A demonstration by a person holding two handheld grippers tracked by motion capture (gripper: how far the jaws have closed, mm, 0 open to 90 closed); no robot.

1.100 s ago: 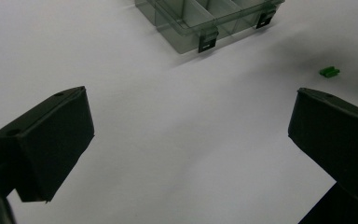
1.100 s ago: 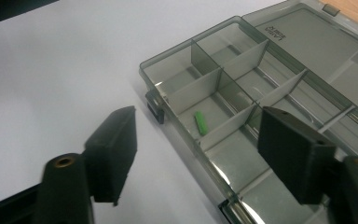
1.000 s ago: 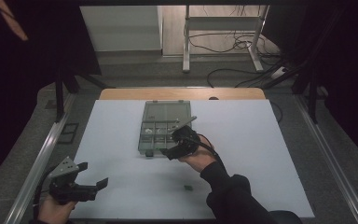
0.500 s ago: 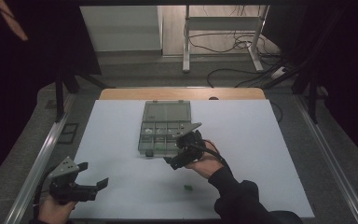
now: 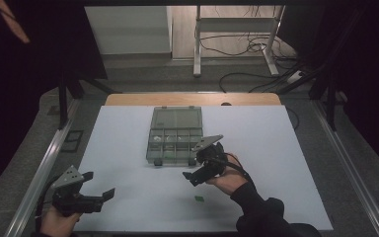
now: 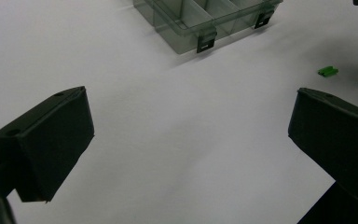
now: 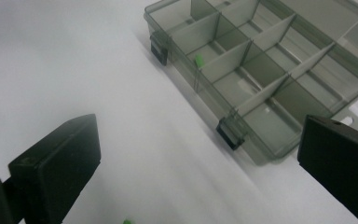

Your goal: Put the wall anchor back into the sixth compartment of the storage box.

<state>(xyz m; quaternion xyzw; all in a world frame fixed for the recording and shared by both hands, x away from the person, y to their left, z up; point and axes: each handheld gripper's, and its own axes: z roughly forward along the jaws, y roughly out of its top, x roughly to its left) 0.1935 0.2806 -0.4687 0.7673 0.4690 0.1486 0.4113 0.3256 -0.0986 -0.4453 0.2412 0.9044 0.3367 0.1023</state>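
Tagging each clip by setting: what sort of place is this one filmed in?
Most likely a lab or workshop recording station, not a home. A white table framed by metal rails holds a clear compartment box, while loose cables trail across the floor beside a metal stand, with dark surroundings.

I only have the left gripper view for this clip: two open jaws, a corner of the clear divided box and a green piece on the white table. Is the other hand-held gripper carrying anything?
Observer: No. The right hand-held gripper is open with nothing between its jaws, which have just been opening. It sits by the near right corner of the box.
Operator: Any green pieces inside the box?
Observer: Yes, the right gripper view shows one green piece in a compartment along the latch side.
Operator: Is the lid on?
Observer: No, the lid lies open flat on the far side of the box.
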